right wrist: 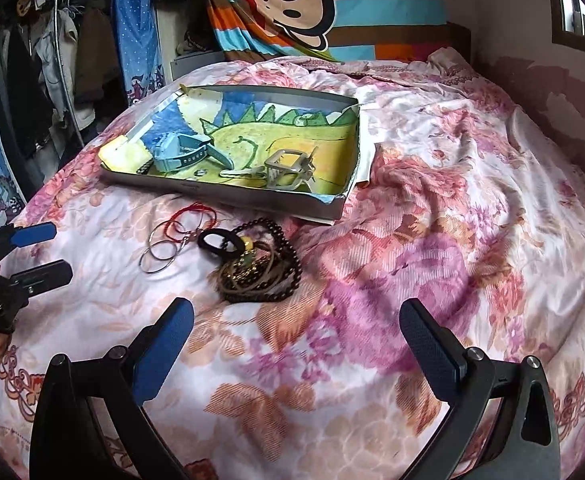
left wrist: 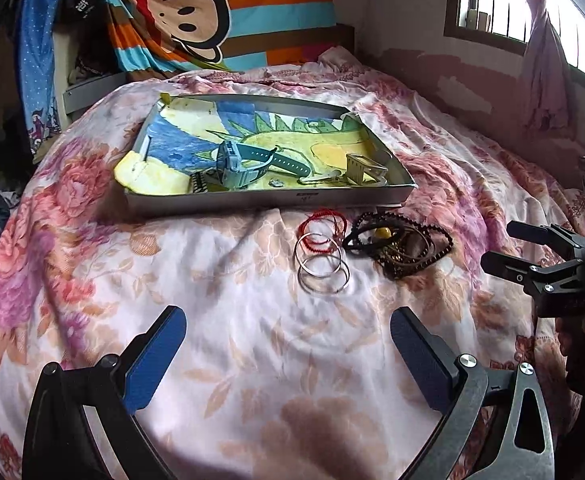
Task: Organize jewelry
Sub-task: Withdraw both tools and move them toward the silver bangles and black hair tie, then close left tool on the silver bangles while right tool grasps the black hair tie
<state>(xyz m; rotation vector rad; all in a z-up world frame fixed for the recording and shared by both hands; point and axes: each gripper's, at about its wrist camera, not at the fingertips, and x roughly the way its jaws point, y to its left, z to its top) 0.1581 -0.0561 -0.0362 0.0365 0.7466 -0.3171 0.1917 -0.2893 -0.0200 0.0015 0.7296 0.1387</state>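
Observation:
A shallow grey box (left wrist: pixel 252 199) (right wrist: pixel 252 200) lined with a dinosaur drawing lies on the bed. In it are a blue watch (left wrist: pixel 244 164) (right wrist: pixel 180 152) and a pale beige watch (left wrist: pixel 362 168) (right wrist: pixel 288 168). In front of it on the quilt lie silver hoops (left wrist: pixel 322 268) (right wrist: pixel 162 254), a red string bracelet (left wrist: pixel 324 224) (right wrist: pixel 194 216) and a pile of dark bead bracelets (left wrist: pixel 402 246) (right wrist: pixel 252 268). My left gripper (left wrist: pixel 288 344) is open and empty, just short of the hoops. My right gripper (right wrist: pixel 296 340) is open and empty, short of the bead pile.
A floral quilt (left wrist: pixel 220 320) (right wrist: pixel 432 240) covers the bed. A striped monkey-print cloth (left wrist: pixel 196 12) (right wrist: pixel 300 0) hangs behind. Clothes (right wrist: pixel 48 60) hang at the left. A wall with a window (left wrist: pixel 512 8) is at the right. Each gripper shows in the other's view, the right (left wrist: pixel 532 256) and the left (right wrist: pixel 40 252).

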